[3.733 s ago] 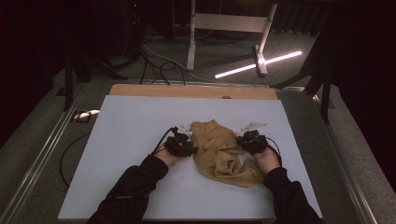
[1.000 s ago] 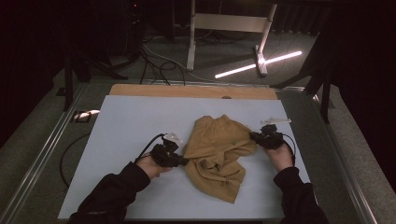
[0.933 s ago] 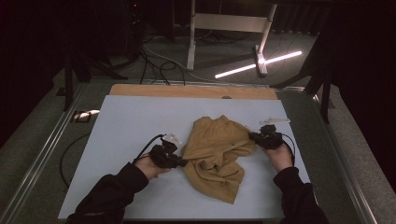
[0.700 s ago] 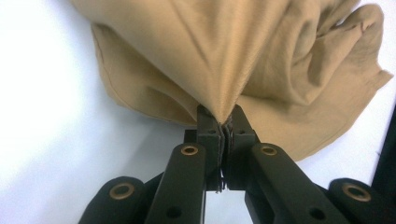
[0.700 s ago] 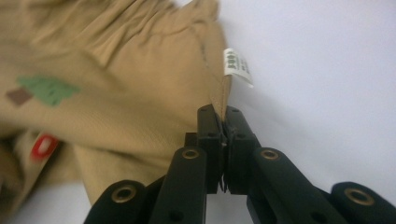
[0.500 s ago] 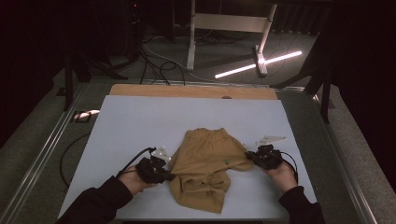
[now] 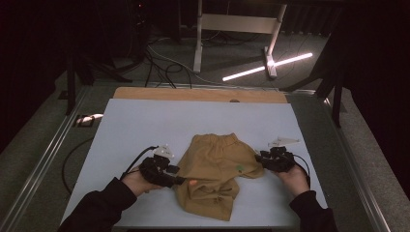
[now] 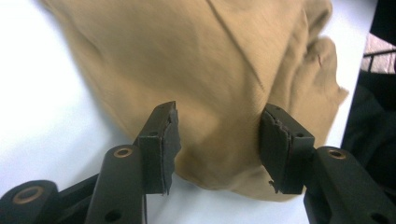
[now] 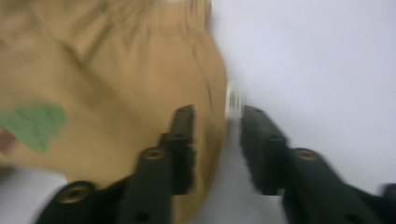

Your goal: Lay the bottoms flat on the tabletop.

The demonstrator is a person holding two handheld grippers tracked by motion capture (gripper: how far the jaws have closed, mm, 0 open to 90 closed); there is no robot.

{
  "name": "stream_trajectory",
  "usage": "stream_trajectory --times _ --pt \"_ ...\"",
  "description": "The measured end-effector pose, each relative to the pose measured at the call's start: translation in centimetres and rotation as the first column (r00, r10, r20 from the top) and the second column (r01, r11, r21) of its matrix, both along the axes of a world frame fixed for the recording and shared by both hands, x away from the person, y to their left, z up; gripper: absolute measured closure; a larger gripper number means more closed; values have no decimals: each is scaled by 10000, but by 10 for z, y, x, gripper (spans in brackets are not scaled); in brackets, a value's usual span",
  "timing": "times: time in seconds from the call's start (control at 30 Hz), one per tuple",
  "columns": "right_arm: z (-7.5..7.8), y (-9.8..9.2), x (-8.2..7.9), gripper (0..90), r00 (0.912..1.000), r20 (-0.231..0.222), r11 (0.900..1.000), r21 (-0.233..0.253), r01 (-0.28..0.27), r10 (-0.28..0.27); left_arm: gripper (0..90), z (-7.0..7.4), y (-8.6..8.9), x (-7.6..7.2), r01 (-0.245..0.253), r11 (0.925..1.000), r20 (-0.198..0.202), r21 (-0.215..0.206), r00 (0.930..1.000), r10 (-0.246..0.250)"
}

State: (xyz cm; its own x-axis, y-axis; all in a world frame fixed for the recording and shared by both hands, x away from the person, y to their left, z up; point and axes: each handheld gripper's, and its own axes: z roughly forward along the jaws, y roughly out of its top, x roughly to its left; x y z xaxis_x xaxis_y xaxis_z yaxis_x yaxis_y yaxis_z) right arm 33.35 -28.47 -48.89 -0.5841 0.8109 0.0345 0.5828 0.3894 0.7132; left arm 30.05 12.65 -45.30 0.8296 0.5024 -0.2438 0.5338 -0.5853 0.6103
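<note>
A: Item: tan cotton shorts (image 7: pixel 212 171), spread near the counter's (image 7: pixel 145 121) front edge, drawn there from mid-counter.

B: Left gripper (image 8: pixel 217 140) fingers wide open; right gripper (image 9: pixel 217 140) fingers parted, released. Spreading looked complete; folding next.

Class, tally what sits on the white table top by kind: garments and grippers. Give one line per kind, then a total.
Tan garment: 1
Grippers: 2, the left gripper and the right gripper
Total: 3
</note>
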Motion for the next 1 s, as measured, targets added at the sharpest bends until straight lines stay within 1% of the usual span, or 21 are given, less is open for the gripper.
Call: stream_trajectory --times 0.03,0.07,0.1,0.13,0.17,0.2,0.23,0.27,0.3,0.33,0.37,0.4,0.47,0.53,0.6,0.63,0.7,0.77,0.83,0.93,1.0 --pt "4 2 2 554 9999 123 9999 131 4 -6 444 2 1 3 48 10000 36 -8 10000 -48" --pt "8 4 4 525 9997 256 9997 233 -35 29 441 3 1 7 97 9999 -33 -73 9999 -98" --pt "11 7 7 506 9995 323 9992 409 -46 33 411 4 1 11 -46 9998 -79 -192 10000 44" --pt "13 10 10 496 9994 355 9986 532 -48 29 398 6 2 15 -25 9994 -179 -336 9998 19" --pt "14 13 14 489 9990 440 9982 593 -101 75 398 7 3 19 -93 9977 -350 -677 9994 70" --pt "15 16 18 478 9992 399 9980 613 -125 100 395 9 4 22 -110 9957 -480 -916 9988 66" --pt "14 19 22 478 9993 360 9983 568 -127 107 381 11 3 26 -141 9959 -442 -897 9990 101" --pt "14 19 22 478 9993 360 9983 568 -127 107 381 11 3 26 -141 9959 -442 -897 9990 101" --pt "12 22 27 478 9991 367 9982 561 -215 194 381 10 1 34 -339 9982 -185 -492 9993 330" --pt "7 28 35 477 9994 209 9982 528 -277 266 381 8 0 39 -540 9980 -120 -333 9985 536" --pt "4 31 38 476 9994 176 9980 545 -310 301 381 6 -1 44 -715 9973 -42 -191 9974 715" --pt "1 34 42 472 9992 185 9983 451 -376 368 382 3 -3 50 -824 9966 -15 -67 9966 824" --pt "-5 39 48 461 9993 38 9987 336 -384 383 382 -4 -7 59 -1113 9936 117 190 9937 1111" --pt "-9 43 53 460 9994 -122 9989 351 -316 320 382 -13 -12 68 -1357 9905 70 214 9907 1356" --pt "-13 44 58 454 9992 -223 9983 494 -307 319 383 -21 -16 77 -1702 9849 78 316 9854 1700" --pt "-14 46 59 454 9993 -266 9986 462 -257 269 383 -25 -18 81 -1869 9818 64 334 9824 1868" --pt "-17 47 62 454 9993 -323 9993 330 -165 176 395 -31 -22 88 -2042 9783 70 360 9789 2041" --pt "-20 47 64 456 9992 -366 9998 121 -177 182 398 -35 -26 93 -1976 9788 166 532 9803 1970" --pt "-23 47 65 479 9989 -426 9996 -194 -215 206 409 -39 -30 98 -2100 9761 146 556 9777 2095" --pt "-26 46 65 518 9979 -589 9993 -276 -270 253 420 -44 -35 104 -2124 9747 237 700 9771 2112" --pt "-28 46 65 536 9970 -697 9985 -400 -360 332 421 -46 -37 109 -2261 9700 269 894 9741 2246"
